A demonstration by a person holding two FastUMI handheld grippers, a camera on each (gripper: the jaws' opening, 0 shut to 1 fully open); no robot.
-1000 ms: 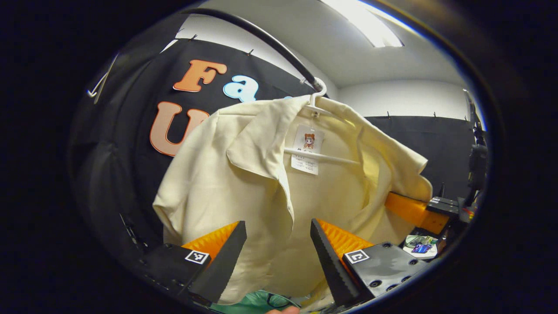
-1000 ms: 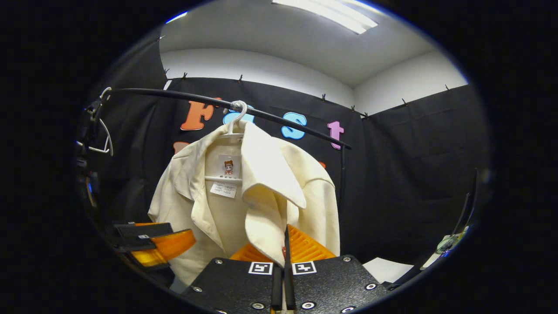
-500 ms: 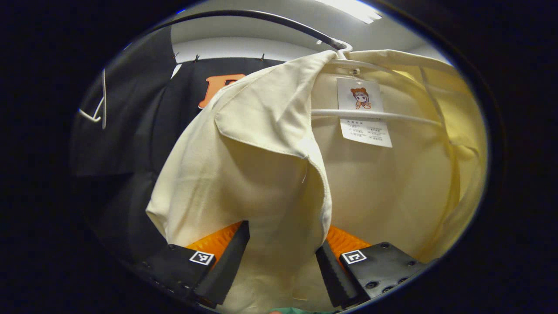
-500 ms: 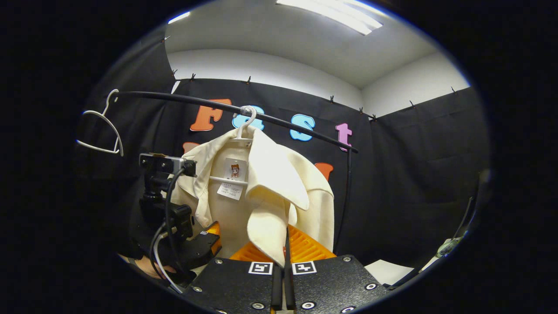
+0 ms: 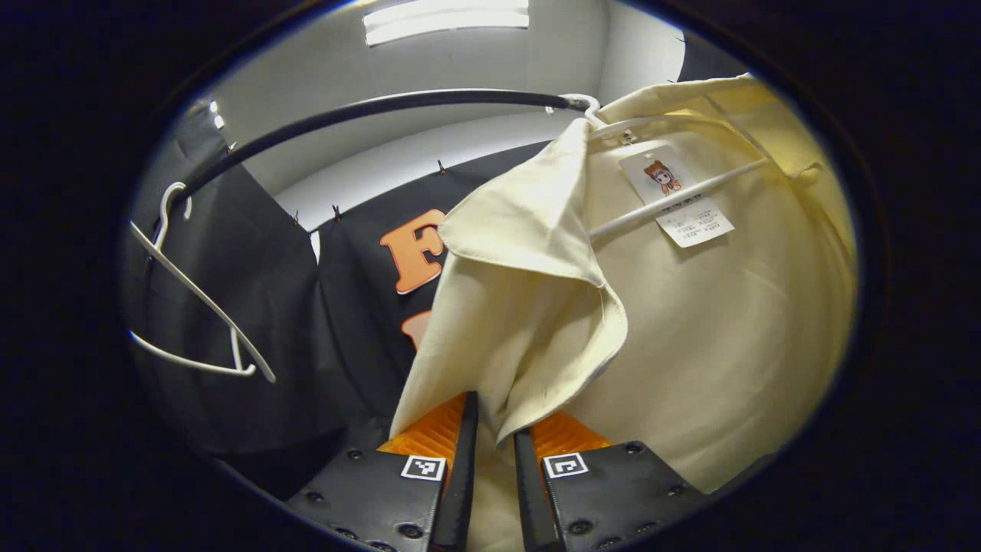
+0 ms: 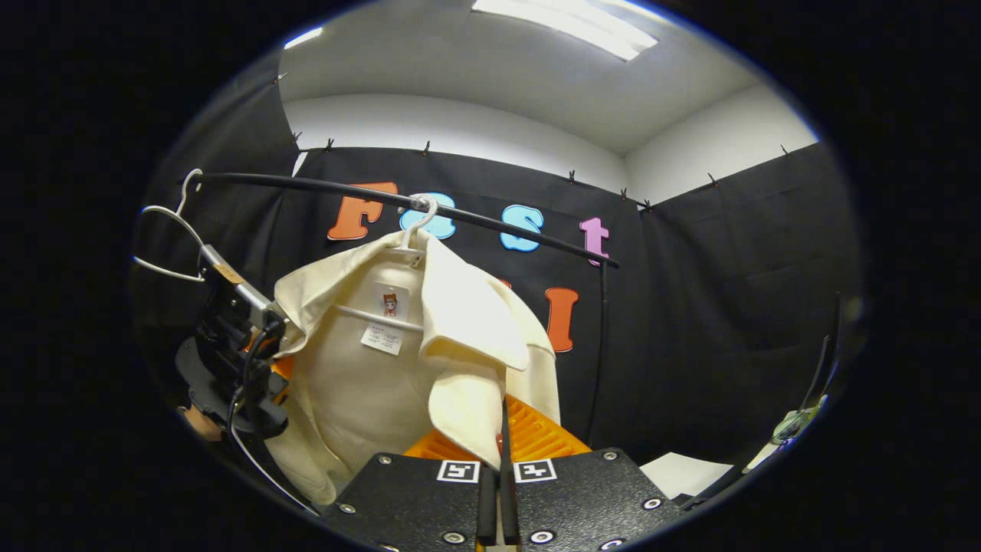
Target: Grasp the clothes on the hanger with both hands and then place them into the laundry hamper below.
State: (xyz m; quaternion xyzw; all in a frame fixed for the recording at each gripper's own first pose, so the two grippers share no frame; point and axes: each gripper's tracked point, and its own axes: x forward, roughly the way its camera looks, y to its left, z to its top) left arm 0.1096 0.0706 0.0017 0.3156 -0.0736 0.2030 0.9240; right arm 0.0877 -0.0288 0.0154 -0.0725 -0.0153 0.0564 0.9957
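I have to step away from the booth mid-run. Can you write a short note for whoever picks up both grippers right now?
Left gripper: jaws nearly closed on the cream shirt's front edge below the collar; fabric runs between the fingers.
Right gripper: jaws shut on the shirt's other front flap.
The shirt hangs on its white hanger, hooked over the black rail. A second, bare white hanger hangs further along the rail.
Done: both sides of the shirt grasped.
Left: pull the shirt off the hanger and lower it into the laundry hamper below.
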